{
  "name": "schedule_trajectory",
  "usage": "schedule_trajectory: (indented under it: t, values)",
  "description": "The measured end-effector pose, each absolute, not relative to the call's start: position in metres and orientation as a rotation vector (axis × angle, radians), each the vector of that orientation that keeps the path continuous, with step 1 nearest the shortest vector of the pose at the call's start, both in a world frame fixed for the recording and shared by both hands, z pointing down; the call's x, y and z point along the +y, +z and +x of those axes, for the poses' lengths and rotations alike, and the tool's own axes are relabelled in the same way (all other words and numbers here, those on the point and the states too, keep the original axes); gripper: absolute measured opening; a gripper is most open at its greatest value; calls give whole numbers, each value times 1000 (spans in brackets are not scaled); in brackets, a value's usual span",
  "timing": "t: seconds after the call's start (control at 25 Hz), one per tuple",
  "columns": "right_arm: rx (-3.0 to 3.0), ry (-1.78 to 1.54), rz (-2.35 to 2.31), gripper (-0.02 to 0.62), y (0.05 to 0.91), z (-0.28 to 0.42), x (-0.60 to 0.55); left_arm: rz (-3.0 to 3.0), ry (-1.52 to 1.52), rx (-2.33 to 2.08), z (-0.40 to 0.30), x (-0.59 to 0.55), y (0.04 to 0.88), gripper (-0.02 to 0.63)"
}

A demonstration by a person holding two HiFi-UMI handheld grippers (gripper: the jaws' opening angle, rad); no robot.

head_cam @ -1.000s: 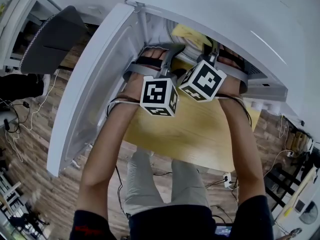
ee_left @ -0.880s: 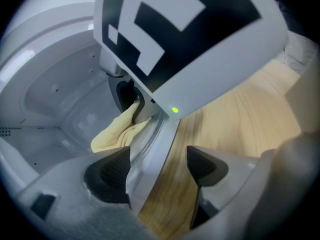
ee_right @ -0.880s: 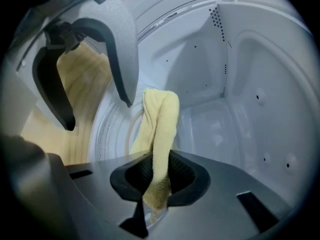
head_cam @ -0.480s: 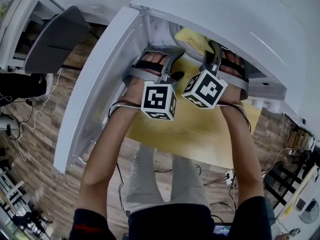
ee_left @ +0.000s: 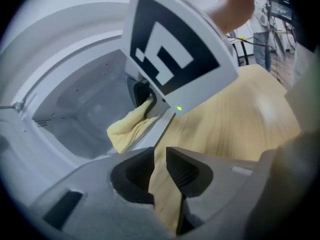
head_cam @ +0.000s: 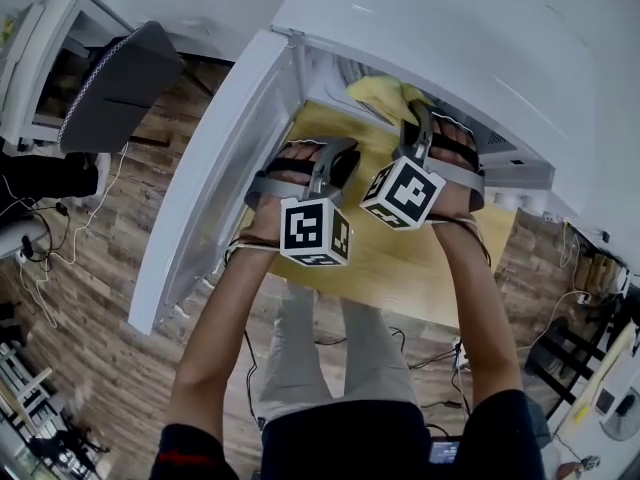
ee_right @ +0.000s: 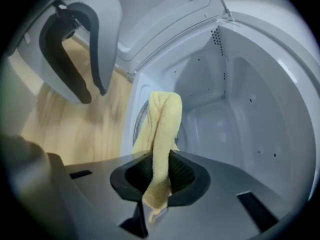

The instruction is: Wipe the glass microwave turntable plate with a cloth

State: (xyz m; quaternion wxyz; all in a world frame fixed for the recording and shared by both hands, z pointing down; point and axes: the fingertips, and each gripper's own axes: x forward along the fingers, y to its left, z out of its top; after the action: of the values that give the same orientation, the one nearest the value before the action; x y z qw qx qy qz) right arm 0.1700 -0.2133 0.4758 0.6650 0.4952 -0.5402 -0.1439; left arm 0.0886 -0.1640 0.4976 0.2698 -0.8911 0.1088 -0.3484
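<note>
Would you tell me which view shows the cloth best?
The right gripper view: the cloth shows full length, pinched in the right gripper. The left gripper view shows a bunched end; the head view only a patch.

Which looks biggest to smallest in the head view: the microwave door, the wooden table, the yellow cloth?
1. Door and table: too alike to rank. The arms hide part of the table, and the door stands nearer the camera.
2. Cloth: plainly the smallest, and only partly in sight.

My grey left gripper [ee_left: 159,156], jaws just closing on nothing; my grey right gripper [ee_right: 159,166] pinching yellow terry cloth [ee_right: 162,119].
</note>
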Motion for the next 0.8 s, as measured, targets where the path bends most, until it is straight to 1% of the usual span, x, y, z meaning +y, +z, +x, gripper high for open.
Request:
schedule_trajectory:
  t: [0.32,0.6,0.8]
  values:
    - [-1262,-227,1060,49,475,164,-194,-2526,-977,431,74,-172,475,34]
    - [-1320,-152,1045,49,471,154,-168,-2646,-1012,497,60,-166,454,23]
    - [-1415,-36,1064,49,465,145,-146,-2729,-1001,551,52,-161,439,18]
